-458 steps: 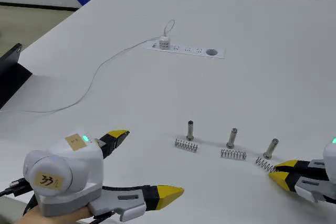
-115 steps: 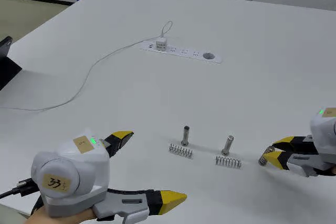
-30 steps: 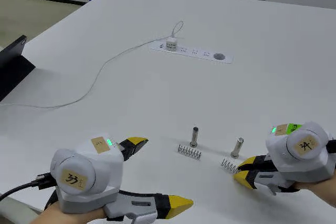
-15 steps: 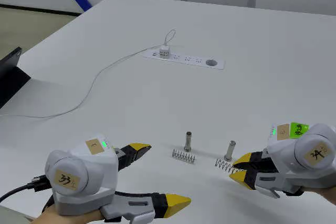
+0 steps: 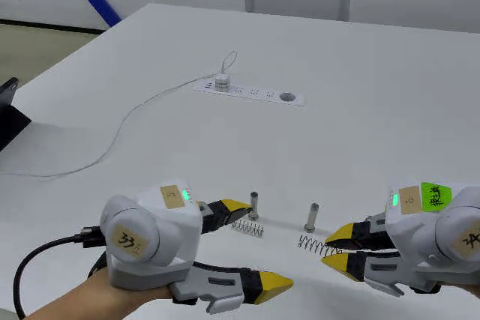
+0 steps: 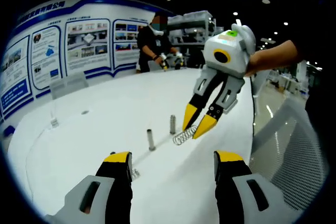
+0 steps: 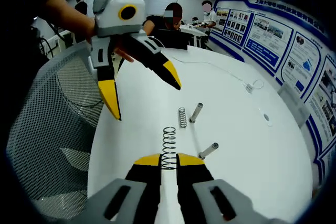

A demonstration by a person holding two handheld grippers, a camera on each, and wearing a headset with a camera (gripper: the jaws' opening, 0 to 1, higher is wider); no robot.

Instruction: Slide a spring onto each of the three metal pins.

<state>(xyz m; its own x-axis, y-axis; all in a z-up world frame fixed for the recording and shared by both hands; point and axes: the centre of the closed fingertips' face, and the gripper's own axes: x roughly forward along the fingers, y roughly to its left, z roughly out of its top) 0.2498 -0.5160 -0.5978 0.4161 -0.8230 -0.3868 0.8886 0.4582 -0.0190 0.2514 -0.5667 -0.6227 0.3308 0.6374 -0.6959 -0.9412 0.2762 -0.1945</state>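
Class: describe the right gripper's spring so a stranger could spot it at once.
On the white table, find the two upright metal pins. Of the two springs beside them, it is the spring pinched at one end in the right gripper's yellow-tipped jaws; the other spring lies loose.

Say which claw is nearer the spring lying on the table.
Left. The left claw is open beside the loose spring; the right claw, gripping the second spring, sits farther off.

Open tabletop [image 5: 375, 125] around two upright pins [image 5: 253, 205]; power strip [image 5: 247, 91] well beyond
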